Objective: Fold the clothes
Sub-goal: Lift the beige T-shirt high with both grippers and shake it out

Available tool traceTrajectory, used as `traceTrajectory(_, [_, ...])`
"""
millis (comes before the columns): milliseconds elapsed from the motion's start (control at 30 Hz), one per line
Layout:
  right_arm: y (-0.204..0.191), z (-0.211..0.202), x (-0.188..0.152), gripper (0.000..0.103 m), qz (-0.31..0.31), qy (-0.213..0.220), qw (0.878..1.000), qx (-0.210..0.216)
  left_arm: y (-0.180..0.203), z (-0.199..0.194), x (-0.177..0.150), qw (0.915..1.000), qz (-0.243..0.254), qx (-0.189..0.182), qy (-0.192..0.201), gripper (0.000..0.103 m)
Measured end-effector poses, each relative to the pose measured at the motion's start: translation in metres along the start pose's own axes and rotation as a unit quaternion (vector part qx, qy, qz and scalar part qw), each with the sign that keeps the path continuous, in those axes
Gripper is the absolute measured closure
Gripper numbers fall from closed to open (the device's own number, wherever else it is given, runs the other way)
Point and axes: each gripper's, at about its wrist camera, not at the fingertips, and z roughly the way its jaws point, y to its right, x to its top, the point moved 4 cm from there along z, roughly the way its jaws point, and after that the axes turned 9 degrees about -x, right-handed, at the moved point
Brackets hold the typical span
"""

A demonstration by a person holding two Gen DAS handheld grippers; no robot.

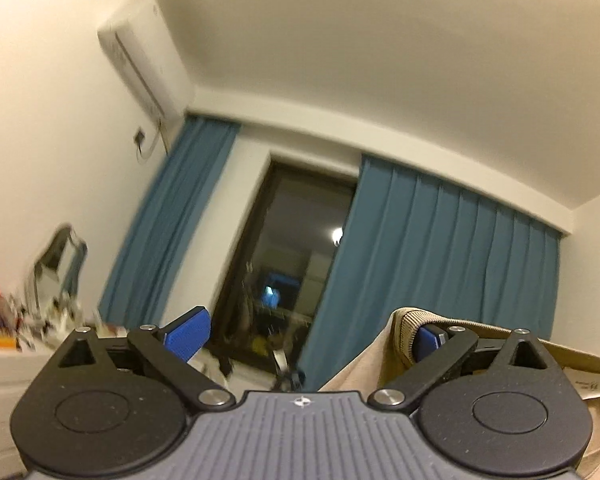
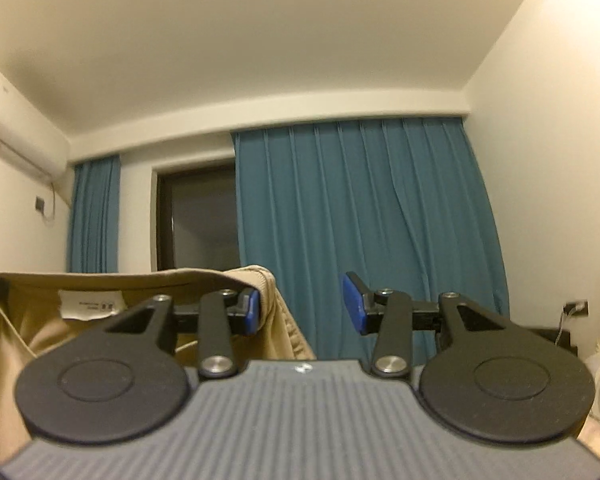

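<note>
Beige garment (image 2: 152,280) raised before blue curtains (image 2: 364,220), ribbed waistband running level between both grippers, cloth hanging down, left gripper (image 1: 312,336) spread wide, right gripper (image 2: 306,308) spread wide, each with one finger hooked inside the band.

- You hold two tools: the left tool (image 1: 306,336) and the right tool (image 2: 304,308), each with two blue pads.
- One beige garment (image 2: 40,328) hangs between them, carrying one white label (image 2: 89,303).
- Two teal curtain panels: the left curtain (image 2: 94,216) and the right curtain (image 2: 360,216).
- One dark window (image 2: 198,216).
- One air conditioner (image 1: 140,68).
- One mirror (image 1: 58,260).
</note>
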Motion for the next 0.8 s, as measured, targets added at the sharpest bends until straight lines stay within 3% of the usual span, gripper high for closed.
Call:
traceTrajectory(200, [-0.010,0.070,-0.064,0.059,-0.026,-0.034,0.999,-0.013,-0.025,0.066,-0.078,0.9988,-0.003,0.016,-0.045,0.003])
traceTrajectory(333, [-0.022,0.122,-0.105,0.055,-0.050,-0.046,0.997,-0.025,-0.045,0.134,-0.130,0.9976,-0.004,0.037,-0.057,0.002])
traceTrajectory(433, [-0.029,0.163,-0.144,0.055,-0.067,-0.059,0.995,-0.032,-0.062,0.195,-0.188,0.9953,0.000,0.052,-0.082,0.002])
traceTrajectory(500, [-0.023,0.196,-0.205,0.055,-0.072,-0.093,0.993,-0.033,-0.073,0.236,-0.226,0.9931,0.002,0.062,-0.099,0.002])
traceTrajectory(667, [-0.009,0.278,-0.356,0.055,-0.082,-0.176,0.980,-0.035,-0.110,0.333,-0.381,0.9771,-0.001,0.077,-0.198,0.002])
traceTrajectory(800, [0.004,0.341,-0.477,0.055,-0.091,-0.246,0.964,-0.036,-0.141,0.398,-0.521,0.9510,0.019,0.084,-0.297,0.005])
